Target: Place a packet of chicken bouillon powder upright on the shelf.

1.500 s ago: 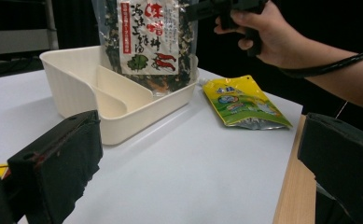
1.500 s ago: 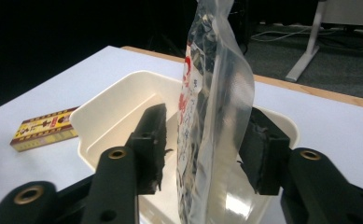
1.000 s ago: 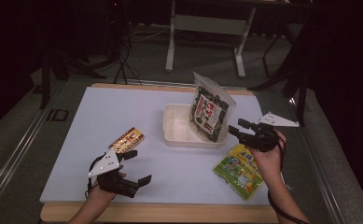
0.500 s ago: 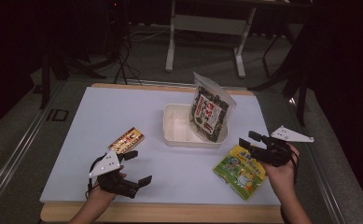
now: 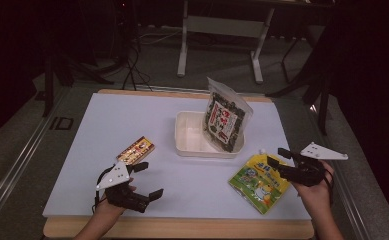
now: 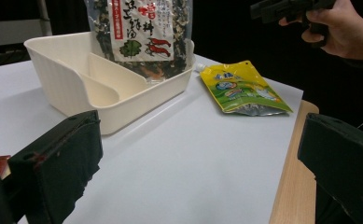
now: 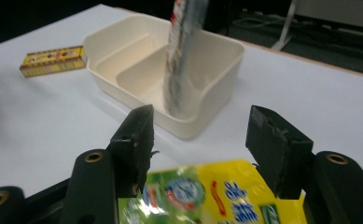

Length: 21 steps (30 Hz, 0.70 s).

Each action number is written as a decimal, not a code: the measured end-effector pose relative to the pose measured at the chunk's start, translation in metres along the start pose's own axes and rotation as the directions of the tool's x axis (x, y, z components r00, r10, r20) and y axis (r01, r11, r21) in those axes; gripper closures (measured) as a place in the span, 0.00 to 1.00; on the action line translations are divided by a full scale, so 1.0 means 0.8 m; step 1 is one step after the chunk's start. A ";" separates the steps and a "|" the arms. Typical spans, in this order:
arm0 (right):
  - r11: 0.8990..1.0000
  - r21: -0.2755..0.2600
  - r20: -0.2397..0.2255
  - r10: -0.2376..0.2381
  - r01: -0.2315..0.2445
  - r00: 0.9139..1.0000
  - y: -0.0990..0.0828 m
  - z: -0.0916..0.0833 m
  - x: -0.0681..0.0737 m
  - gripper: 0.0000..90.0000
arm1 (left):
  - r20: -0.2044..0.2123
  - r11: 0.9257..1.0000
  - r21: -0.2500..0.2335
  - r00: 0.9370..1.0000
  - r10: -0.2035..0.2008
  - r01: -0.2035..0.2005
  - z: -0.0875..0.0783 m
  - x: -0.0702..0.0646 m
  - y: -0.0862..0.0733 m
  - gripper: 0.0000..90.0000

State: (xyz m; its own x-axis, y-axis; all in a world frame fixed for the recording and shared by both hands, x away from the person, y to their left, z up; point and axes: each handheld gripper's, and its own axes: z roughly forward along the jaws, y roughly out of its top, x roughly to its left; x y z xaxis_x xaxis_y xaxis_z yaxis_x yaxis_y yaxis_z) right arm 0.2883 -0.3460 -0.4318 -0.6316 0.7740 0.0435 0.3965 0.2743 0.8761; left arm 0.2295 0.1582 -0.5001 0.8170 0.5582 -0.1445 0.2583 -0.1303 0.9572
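A white divided tray (image 5: 187,136) sits mid-table, and a dark seaweed bag (image 5: 226,120) stands upright in its right compartment. A yellow-green pouch (image 5: 258,183) lies flat to the near right. My right gripper (image 5: 276,157) hovers at the pouch's right edge, open, with nothing between its fingers. In the right gripper view the pouch (image 7: 216,198) lies just below the right gripper (image 7: 202,140), with the tray (image 7: 216,105) and bag (image 7: 181,56) beyond. A small yellow-red box (image 5: 136,150) lies near my left gripper (image 5: 150,179), which rests open near the front edge.
The wooden table edge (image 6: 289,172) runs close by the left gripper (image 6: 198,158). In that view I also see the tray (image 6: 67,88), the seaweed bag (image 6: 142,32), the pouch (image 6: 240,86) and the other hand (image 6: 342,32). Bare white table lies at the far left.
My right gripper has drawn back from beside the seaweed bag toward the near right, to the pouch's right edge. The left gripper has stayed put.
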 end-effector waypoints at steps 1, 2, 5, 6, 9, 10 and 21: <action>1.000 0.003 0.005 0.005 -0.005 1.000 -0.001 -0.003 -0.005 0.46 | 0.000 1.000 0.002 1.000 0.001 -0.001 0.000 0.000 0.000 0.00; 1.000 0.004 0.008 0.013 -0.013 1.000 -0.003 -0.006 -0.010 0.46 | 0.001 1.000 0.004 1.000 0.000 0.000 0.000 0.000 0.000 0.00; 1.000 0.015 0.016 0.027 -0.027 1.000 -0.008 -0.011 -0.019 0.46 | 0.005 1.000 0.004 1.000 -0.003 0.003 0.001 0.000 0.000 0.00; 0.999 0.025 0.021 0.034 -0.034 0.999 -0.010 -0.013 -0.024 0.46 | 0.005 1.000 0.006 1.000 -0.002 0.002 0.001 0.000 -0.001 0.00; 0.996 0.056 0.044 0.068 -0.070 0.997 -0.024 -0.021 -0.043 0.46 | 0.008 1.000 0.008 1.000 -0.003 0.003 0.002 0.000 -0.001 0.00; 0.995 0.059 0.055 0.077 -0.080 0.996 -0.028 -0.023 -0.047 0.46 | 0.008 1.000 0.010 1.000 -0.002 0.002 0.003 0.000 -0.002 0.00; 0.975 0.146 0.118 0.153 -0.170 0.981 -0.071 -0.016 -0.087 0.44 | 0.014 1.000 0.017 1.000 -0.004 0.004 0.005 0.000 -0.003 0.00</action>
State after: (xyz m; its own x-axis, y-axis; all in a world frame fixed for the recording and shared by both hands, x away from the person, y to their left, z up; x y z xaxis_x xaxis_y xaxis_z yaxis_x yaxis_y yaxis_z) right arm 0.3010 -0.4227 -0.4782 -0.4802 0.8688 0.1205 0.5913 0.2192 0.7761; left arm 0.2310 0.1552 -0.5030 0.8232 0.5470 -0.1519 0.2702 -0.1421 0.9523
